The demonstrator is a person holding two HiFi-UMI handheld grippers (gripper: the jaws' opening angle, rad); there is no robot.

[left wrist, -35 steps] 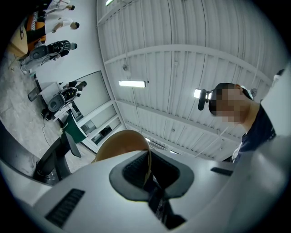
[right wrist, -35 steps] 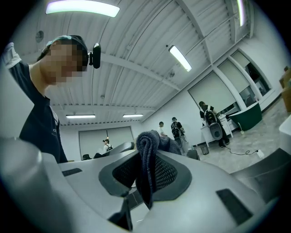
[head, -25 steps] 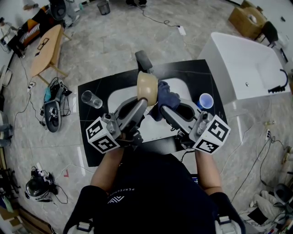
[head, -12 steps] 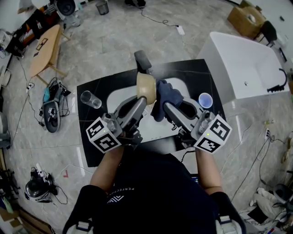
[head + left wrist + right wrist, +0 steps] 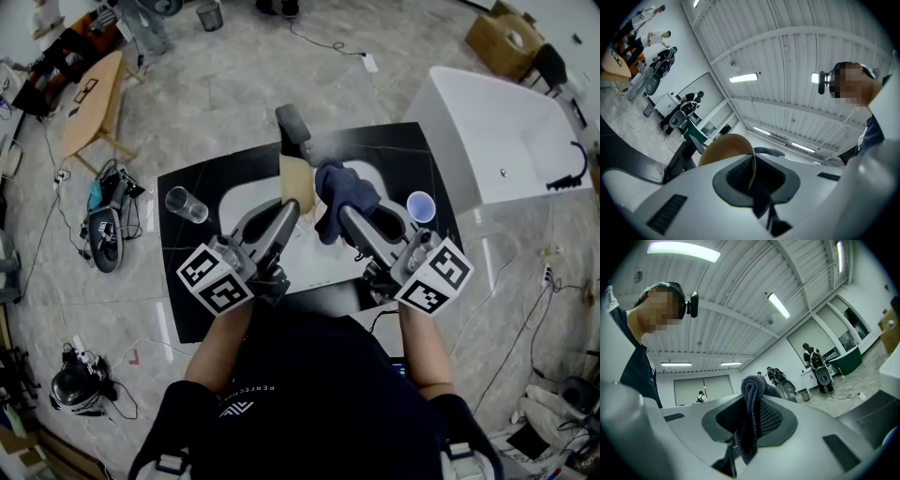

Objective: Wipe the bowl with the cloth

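The left hand-held gripper (image 5: 292, 210) pinches the bowl (image 5: 298, 178) by its rim, on edge above the tabletop (image 5: 184, 305), as the right hand-held gripper (image 5: 343, 217), clamped on the cloth (image 5: 347, 191), holds it just beside the bowl, wiping seemingly unfinished.

We see a tan bowl (image 5: 298, 176) against a dark blue cloth (image 5: 347, 192). Our left gripper (image 5: 292, 211) and right gripper (image 5: 345, 217) are grey, patterned with black-and-white squares at the back. The worktop (image 5: 183, 281) is black, its basin (image 5: 239, 199) white, the cup (image 5: 421, 206) blue.
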